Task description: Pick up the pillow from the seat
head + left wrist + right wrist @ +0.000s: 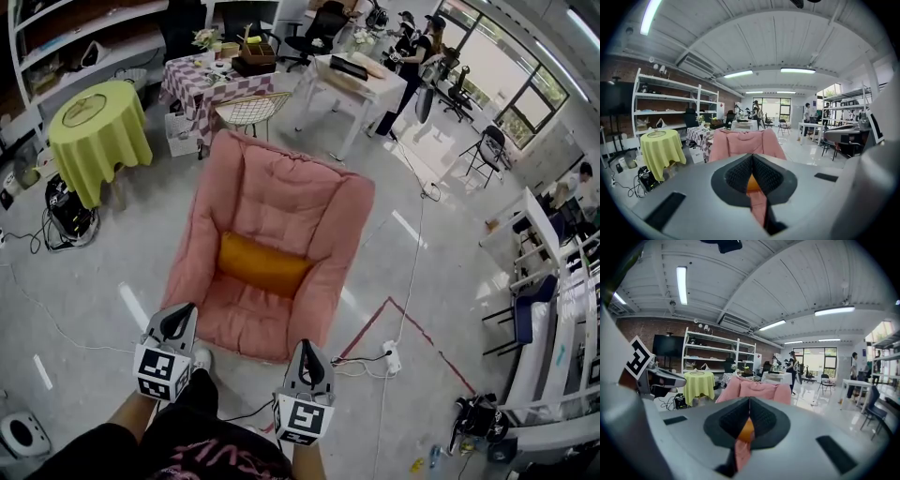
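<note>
An orange pillow (262, 265) lies across the seat of a pink padded armchair (281, 187), against its backrest. In the head view my left gripper (178, 321) and right gripper (307, 354) sit side by side just short of the chair's front edge, both pointing at it. Each is shut with nothing between its jaws. In the left gripper view, the left gripper (752, 157) frames a sliver of the pillow (752, 184) below its tips, with the armchair (743, 143) ahead. The right gripper (749, 401) likewise shows the pillow (747, 430) and the armchair (752, 389).
A round table with a yellow-green cloth (94, 131) stands left of the chair, a checkered table (211, 80) and a wire chair (251, 111) behind it. A white table (361, 84) and people (412, 47) are farther back. A power strip (391, 356) and cables lie right.
</note>
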A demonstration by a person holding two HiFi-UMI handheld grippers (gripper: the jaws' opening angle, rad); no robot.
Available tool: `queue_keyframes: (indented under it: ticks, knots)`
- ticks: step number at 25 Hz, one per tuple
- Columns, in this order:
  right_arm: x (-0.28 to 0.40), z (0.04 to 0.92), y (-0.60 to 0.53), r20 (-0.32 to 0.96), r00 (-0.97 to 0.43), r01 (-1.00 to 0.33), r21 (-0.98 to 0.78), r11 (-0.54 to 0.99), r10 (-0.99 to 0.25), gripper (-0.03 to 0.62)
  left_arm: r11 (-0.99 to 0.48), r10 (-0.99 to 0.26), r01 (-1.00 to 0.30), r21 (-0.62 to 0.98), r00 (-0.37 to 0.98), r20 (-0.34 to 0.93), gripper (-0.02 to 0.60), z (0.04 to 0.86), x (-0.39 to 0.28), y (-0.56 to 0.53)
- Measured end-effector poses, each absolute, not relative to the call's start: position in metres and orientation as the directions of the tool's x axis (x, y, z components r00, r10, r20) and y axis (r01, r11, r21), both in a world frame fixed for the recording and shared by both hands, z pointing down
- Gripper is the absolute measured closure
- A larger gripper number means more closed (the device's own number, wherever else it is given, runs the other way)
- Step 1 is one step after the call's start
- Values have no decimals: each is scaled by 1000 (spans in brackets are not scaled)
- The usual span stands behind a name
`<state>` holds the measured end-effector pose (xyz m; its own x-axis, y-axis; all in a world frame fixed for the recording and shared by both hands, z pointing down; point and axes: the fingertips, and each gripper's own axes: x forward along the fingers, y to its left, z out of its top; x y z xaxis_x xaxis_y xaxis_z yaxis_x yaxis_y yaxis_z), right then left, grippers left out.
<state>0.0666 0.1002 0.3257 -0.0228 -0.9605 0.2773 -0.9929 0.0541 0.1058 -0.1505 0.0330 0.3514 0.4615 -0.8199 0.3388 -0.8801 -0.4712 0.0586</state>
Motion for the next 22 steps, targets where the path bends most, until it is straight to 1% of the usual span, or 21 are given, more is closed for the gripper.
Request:
queue_keyframes:
  ticks: [14, 22]
  knots:
    - [12, 324, -3, 298, 21, -992, 122, 16, -954, 574, -524, -778, -847, 82, 516, 358, 572, 358, -194, -75]
    - [-7, 330, -34, 306, 53, -991, 135, -12, -951, 574, -568, -748, -819, 86, 556, 361, 572, 364, -205, -112]
